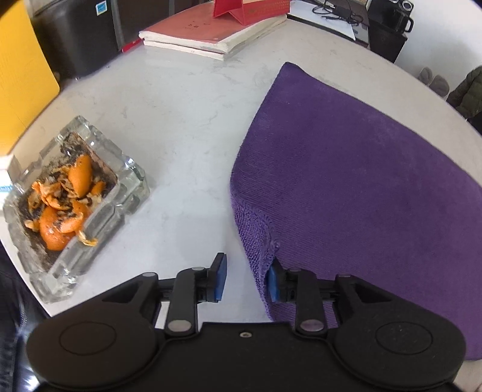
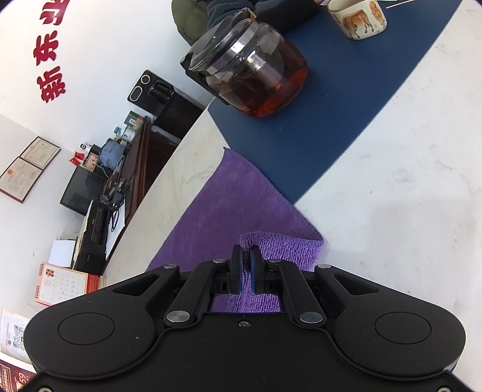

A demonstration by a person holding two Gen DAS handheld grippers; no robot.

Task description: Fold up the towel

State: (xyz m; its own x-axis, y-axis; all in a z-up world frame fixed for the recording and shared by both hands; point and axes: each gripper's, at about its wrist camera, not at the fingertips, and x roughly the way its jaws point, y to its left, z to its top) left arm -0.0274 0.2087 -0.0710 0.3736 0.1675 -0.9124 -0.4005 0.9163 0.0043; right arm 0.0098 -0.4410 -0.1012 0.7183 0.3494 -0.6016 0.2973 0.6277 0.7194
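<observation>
A purple towel (image 1: 346, 169) lies folded on the white marble table (image 1: 168, 114). My left gripper (image 1: 246, 280) is open at the towel's near left corner; its right finger touches the towel's edge, its left finger is over bare table. In the right wrist view the towel (image 2: 229, 199) stretches away along the table edge. My right gripper (image 2: 246, 271) is shut on a raised fold of the towel's near corner, with cloth between the pads.
A glass ashtray (image 1: 75, 199) with orange peel sits left of the towel. Red books (image 1: 211, 33) lie at the back. A glass teapot (image 2: 250, 63) and a cup (image 2: 358, 18) stand on a blue mat (image 2: 316, 126) beyond the towel.
</observation>
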